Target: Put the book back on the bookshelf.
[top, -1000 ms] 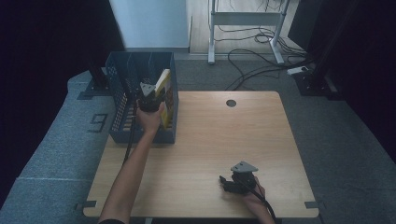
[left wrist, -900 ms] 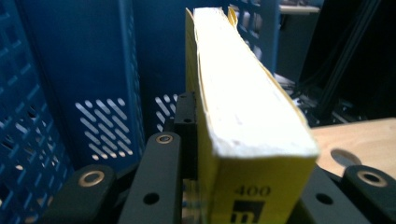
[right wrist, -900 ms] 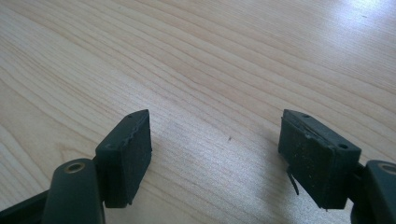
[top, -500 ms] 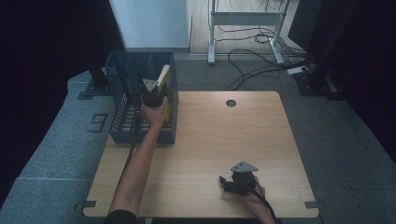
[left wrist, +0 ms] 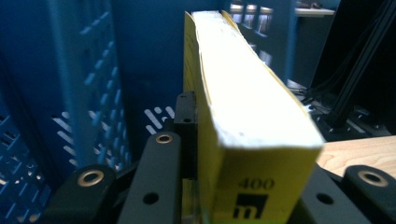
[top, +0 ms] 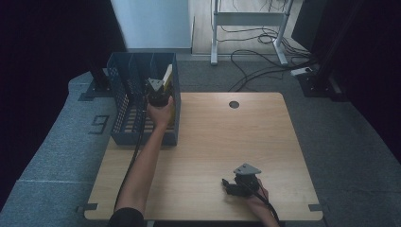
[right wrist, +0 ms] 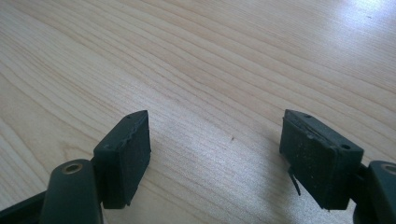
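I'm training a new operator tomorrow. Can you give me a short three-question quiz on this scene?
1. True or false: the left tongs are shut on the yellow book.
2. What lies between the right tongs? A) a pen B) nothing, just bare table C) a cup
3. What does the book stand in?

Key: 1 true. 2 B: the jaws stand open over the wood. 3 the blue basket, at its right side.

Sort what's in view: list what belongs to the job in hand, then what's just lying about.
In the job: yellow book, left gripper shut on it, blue slotted basket.

Lying about: right gripper open on the wooden table, floor cables, metal stand.
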Tool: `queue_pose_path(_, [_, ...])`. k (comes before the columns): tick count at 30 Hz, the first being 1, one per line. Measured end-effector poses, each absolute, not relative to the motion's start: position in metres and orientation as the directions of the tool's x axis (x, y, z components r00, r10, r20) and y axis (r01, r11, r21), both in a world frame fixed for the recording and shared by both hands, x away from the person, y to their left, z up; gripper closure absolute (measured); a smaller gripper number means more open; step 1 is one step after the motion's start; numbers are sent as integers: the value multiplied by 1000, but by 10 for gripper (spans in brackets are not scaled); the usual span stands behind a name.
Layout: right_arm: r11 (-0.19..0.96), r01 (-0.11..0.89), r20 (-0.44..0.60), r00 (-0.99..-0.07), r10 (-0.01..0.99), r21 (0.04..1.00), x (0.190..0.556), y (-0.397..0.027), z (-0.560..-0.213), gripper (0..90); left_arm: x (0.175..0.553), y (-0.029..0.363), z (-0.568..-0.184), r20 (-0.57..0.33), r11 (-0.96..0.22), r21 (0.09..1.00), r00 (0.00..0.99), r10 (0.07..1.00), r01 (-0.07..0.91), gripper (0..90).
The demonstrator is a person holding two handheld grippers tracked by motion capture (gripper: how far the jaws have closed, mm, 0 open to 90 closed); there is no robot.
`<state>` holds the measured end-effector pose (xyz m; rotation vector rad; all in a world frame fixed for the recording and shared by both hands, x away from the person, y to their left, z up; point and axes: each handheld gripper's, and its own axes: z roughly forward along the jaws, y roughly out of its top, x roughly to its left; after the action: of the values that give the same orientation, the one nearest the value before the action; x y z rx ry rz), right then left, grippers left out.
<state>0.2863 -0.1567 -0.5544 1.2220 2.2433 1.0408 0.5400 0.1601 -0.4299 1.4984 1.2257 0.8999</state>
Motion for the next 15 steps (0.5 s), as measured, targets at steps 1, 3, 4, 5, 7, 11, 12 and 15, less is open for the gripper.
queue_pose_path(1, [348,553,18,-550,835,757,286,-157,-554,242,540,160,-430,-33,-28,965,228,973,261,747])
queue_pose_path(3, [350,552,16,-551,834,757,286,-156,-554,242,540,162,-430,-35,-31,965,246,969,262,735])
queue_pose_path(4, [350,552,16,-551,834,757,286,-156,-554,242,539,163,-430,-40,-30,964,257,965,265,728])
queue_pose_path(5, [351,552,15,-551,834,756,286,-156,-554,242,539,165,-429,-40,-35,962,268,963,269,720])
queue_pose_path(7, [351,552,15,-551,834,756,286,-156,-554,242,537,168,-428,-42,-39,964,297,954,262,697])
queue_pose_path(11, [352,551,14,-552,834,757,286,-156,-554,242,530,172,-422,-58,-31,965,326,944,260,663])
queue_pose_path(12, [352,552,15,-552,834,756,286,-156,-554,242,529,174,-422,-65,-28,963,334,940,267,653])
queue_pose_path(15, [352,552,14,-552,834,756,286,-156,-554,242,525,176,-420,-75,-34,958,361,930,285,616])
